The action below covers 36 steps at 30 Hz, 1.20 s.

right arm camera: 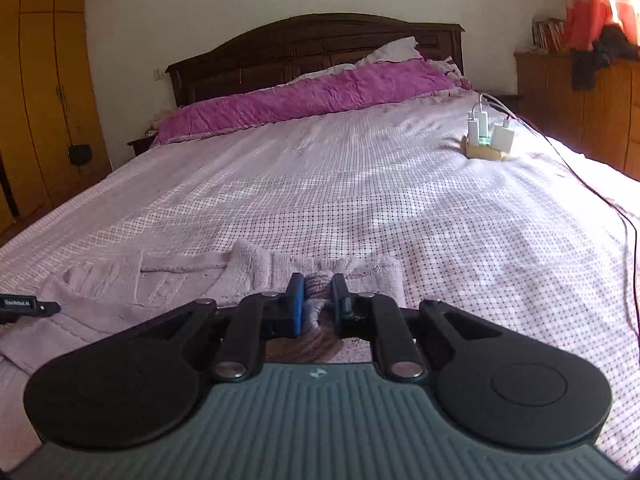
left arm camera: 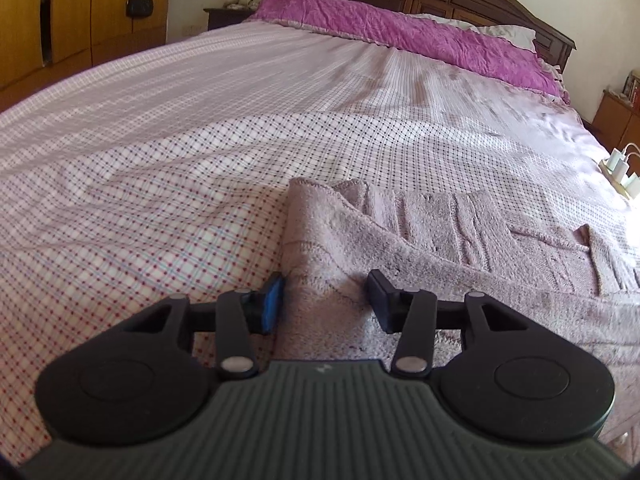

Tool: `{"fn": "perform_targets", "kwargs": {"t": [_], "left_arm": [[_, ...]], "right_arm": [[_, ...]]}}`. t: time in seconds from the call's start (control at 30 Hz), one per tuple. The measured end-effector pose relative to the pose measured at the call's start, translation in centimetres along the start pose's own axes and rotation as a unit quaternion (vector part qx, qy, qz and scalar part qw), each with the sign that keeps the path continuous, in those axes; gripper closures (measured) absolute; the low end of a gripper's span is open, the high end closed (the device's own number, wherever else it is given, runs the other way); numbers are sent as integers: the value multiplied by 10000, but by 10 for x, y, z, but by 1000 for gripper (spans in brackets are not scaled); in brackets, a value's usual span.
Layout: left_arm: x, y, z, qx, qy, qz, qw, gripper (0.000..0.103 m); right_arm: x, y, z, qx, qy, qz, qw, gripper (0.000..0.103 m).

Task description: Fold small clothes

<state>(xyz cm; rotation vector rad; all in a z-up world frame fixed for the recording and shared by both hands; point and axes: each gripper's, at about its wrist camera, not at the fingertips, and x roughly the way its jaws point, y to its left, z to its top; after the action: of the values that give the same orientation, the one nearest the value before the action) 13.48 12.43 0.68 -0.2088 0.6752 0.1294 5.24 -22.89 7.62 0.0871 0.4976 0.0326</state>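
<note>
While a pale pink knitted garment lies spread across the lower half of the left wrist frame on a checked bedsheet, the left gripper sits at lower centre with its fingers spread wide, straddling a raised fold at the garment's left edge. At lower centre of the right wrist frame, the right gripper pinches a bunched piece of the garment between nearly closed fingers, and a charger block rests on the bed at upper right.

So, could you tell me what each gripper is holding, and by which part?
The right gripper pinches a bunched edge of the pink knitted garment. The left gripper is open, straddling the garment's edge, holding nothing.
</note>
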Motion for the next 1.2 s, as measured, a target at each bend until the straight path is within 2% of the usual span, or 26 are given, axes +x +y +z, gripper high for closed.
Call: {"fn": "perform_targets", "kwargs": {"t": [0.17,0.3,0.33,0.5,0.57,0.63,0.7,0.77,0.83,1.03,1.2], "left_arm": [[2,-1,-2,95,-64,42,9999,53],[-6,-1,2,91,-34,63,9999,53],[-12,-2,3,116,-39,58,9999,56],[-46,-11,5,398,-253,-56,9989,56],[-47,-14,3,513,-226,-35,9984,56],[-37,-15,-2,639,-144,117,9978,56],[-23,-12,-8,627,3,349,9974,53],[-17,-4,-12,454,-9,223,9987,52],[-17,0,-10,390,2,155,9991,51],[-32,6,-5,354,21,95,9993,52],[-62,7,-5,413,-59,73,9991,53]], "right_arm": [[40,-8,-24,-421,749,-407,9955,86],[31,-20,-21,53,782,-263,9966,84],[26,-21,-17,173,775,-216,9966,82],[-5,-19,-5,475,420,82,9980,73],[-10,-16,-5,584,404,272,9971,67],[-8,-11,-11,612,505,360,9962,66],[-1,-7,-20,514,658,260,9962,66],[9,-5,-34,384,866,80,9955,66],[12,-7,-44,354,779,132,9962,65],[0,-8,-34,615,759,182,9950,63],[-25,-7,-29,727,640,347,9947,57]]}}
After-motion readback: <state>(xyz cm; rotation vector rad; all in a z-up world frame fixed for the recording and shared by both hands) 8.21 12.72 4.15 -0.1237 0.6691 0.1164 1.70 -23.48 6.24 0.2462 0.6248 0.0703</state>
